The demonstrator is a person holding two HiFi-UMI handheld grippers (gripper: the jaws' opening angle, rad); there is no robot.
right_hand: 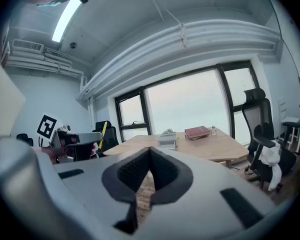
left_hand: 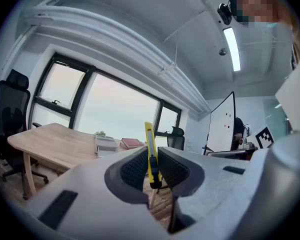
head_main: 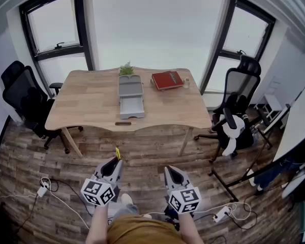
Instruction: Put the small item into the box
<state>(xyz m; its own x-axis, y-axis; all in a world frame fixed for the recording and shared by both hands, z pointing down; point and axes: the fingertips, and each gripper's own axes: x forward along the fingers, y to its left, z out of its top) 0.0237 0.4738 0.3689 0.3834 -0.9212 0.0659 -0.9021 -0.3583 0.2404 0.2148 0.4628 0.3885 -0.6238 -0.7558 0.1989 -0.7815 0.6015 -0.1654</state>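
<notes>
Holding a yellow utility knife [left_hand: 150,151] in the left gripper [head_main: 117,160]: jaws clamped on its lower body, long axis running out along the jaws, free end sticking out past them toward the table [head_main: 86,103]. The right gripper [head_main: 171,171] has its jaws together with nothing between them.

Key relation: the grey drawer box [head_main: 130,87] sits mid-table, straight ahead of both grippers and well apart from them, with bare floor between. Its drawer [head_main: 131,109] is pulled out toward the person with the open top facing up, so that's the likely drop spot. The left gripper lines up almost dead-on with the drawer. The right one is offset to the right. Left carries the load, so it does the job.

Pose: both grippers are low and close to the body, side by side, jaws aimed forward at the table, forearms tucked in.

Judgement: the item is picked but placement is not yet begun. The person needs to close the gap, then bring the knife over the drawer. The red book [head_main: 166,80] and plant [head_main: 126,69] sit beyond the box, out of the path.
</notes>
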